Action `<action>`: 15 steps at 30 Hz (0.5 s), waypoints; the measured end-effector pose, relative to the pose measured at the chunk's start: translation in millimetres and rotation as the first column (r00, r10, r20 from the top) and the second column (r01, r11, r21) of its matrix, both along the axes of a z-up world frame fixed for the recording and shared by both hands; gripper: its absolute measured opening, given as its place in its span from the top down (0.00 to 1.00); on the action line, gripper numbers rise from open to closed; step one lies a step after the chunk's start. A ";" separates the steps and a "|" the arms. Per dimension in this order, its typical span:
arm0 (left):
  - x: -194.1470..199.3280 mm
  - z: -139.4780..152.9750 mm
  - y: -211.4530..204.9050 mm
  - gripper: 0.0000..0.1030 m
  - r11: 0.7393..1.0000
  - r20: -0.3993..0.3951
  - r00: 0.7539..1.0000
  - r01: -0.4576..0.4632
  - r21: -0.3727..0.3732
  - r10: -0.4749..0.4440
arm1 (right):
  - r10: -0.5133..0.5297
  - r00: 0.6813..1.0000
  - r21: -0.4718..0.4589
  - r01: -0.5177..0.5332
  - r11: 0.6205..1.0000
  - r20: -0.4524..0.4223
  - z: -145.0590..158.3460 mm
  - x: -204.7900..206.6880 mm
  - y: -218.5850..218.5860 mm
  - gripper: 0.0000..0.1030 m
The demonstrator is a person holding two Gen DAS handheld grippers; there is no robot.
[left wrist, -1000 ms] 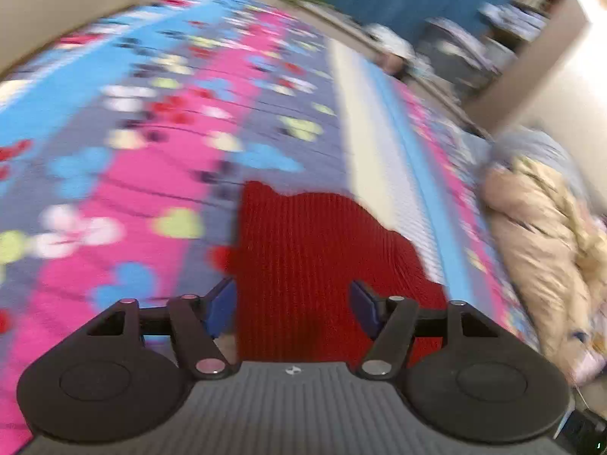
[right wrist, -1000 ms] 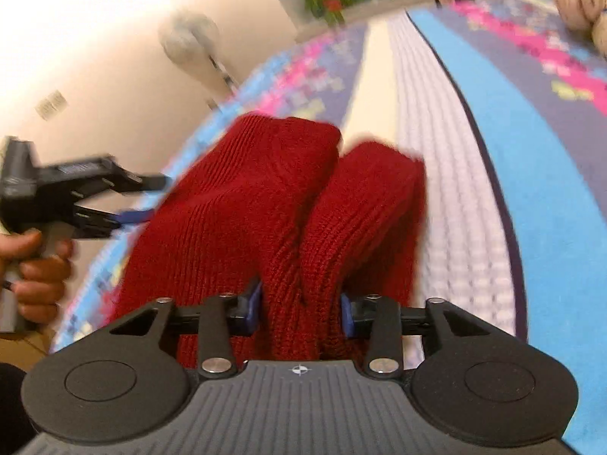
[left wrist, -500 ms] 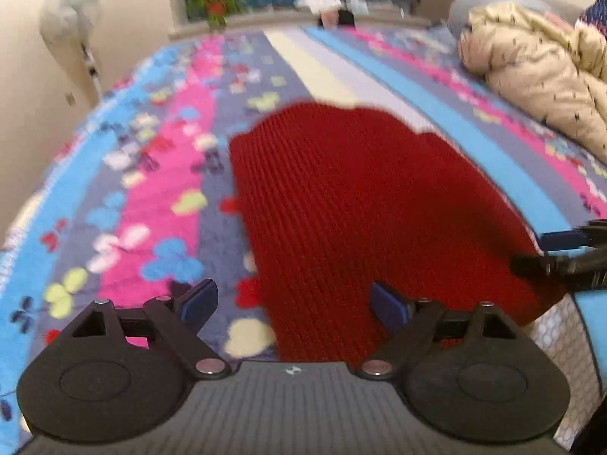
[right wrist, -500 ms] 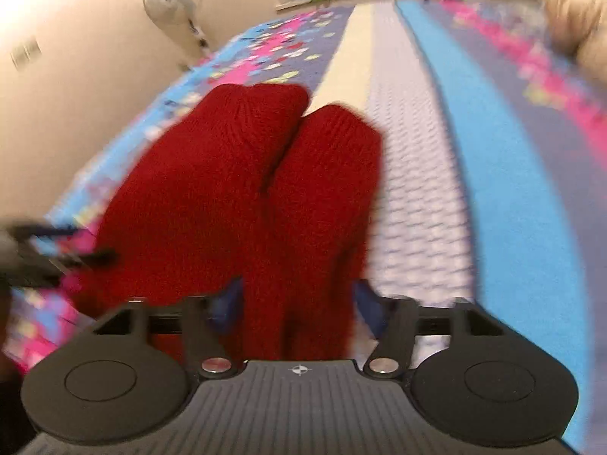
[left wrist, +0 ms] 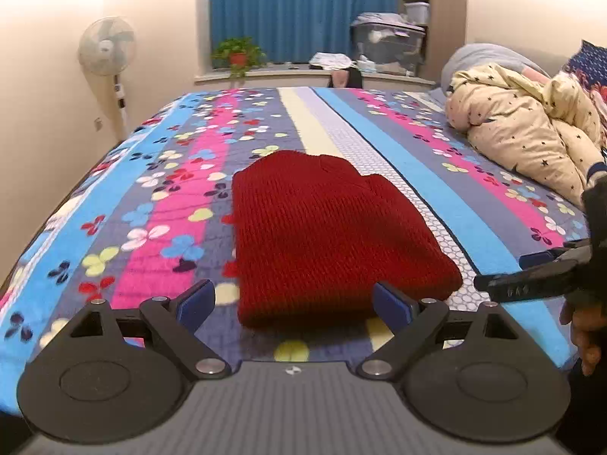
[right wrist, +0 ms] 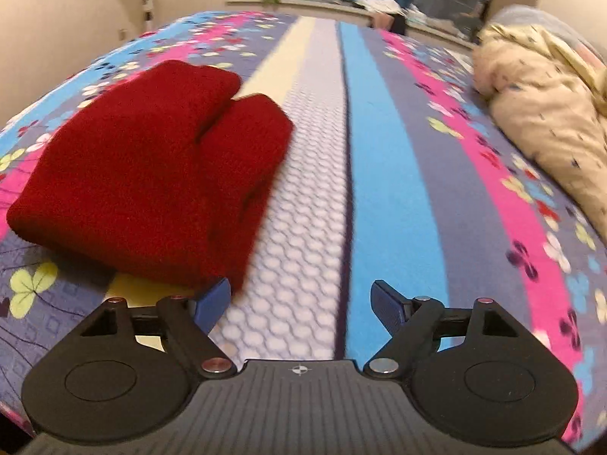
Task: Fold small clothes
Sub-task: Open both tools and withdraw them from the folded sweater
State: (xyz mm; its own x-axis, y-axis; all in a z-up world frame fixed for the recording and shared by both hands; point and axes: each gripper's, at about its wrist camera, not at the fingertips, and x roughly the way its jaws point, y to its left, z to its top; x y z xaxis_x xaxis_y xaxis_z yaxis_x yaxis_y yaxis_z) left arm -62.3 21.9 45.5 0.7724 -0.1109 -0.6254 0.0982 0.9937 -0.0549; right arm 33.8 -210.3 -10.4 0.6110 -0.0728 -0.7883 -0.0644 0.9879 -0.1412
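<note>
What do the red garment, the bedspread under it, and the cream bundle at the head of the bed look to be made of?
Red garment: chunky knit, probably wool or acrylic; ribbed stitch rows show, matte.
Bedspread: soft printed fabric, perhaps quilted; the pale stripe has a raised honeycomb texture.
Cream bundle: puffy padded cloth with small dark stars, likely a quilt or jacket; it is too crumpled to tell which.

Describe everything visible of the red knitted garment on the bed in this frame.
The red knitted garment is dark red with a ribbed, woolly-looking knit. It lies folded into a compact, thick bundle, flat on the striped flowered bedspread. In the right wrist view its far end splits into two rounded lobes, one overlapping the other. Only the bedspread touches it: both pairs of jaws stand open and clear of it. What kind of garment it is cannot be told.
</note>
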 end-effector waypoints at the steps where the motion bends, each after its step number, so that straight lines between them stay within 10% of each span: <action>1: -4.4 -1.4 -1.8 0.09 1.000 0.003 1.000 -0.013 0.000 0.013 | -0.017 1.000 0.038 0.016 0.999 0.014 5.3 -4.3 -3.0 0.20; 9: -2.0 -35.5 -7.1 0.08 0.999 -0.103 0.994 -0.040 0.018 0.042 | -0.038 0.982 0.202 0.000 0.979 0.185 46.0 -57.7 -1.6 0.15; 15: 9.7 -42.9 0.9 0.01 0.994 -0.130 0.986 -0.103 0.027 0.106 | 0.034 0.982 0.135 -0.060 0.989 0.183 41.3 -55.2 17.1 0.15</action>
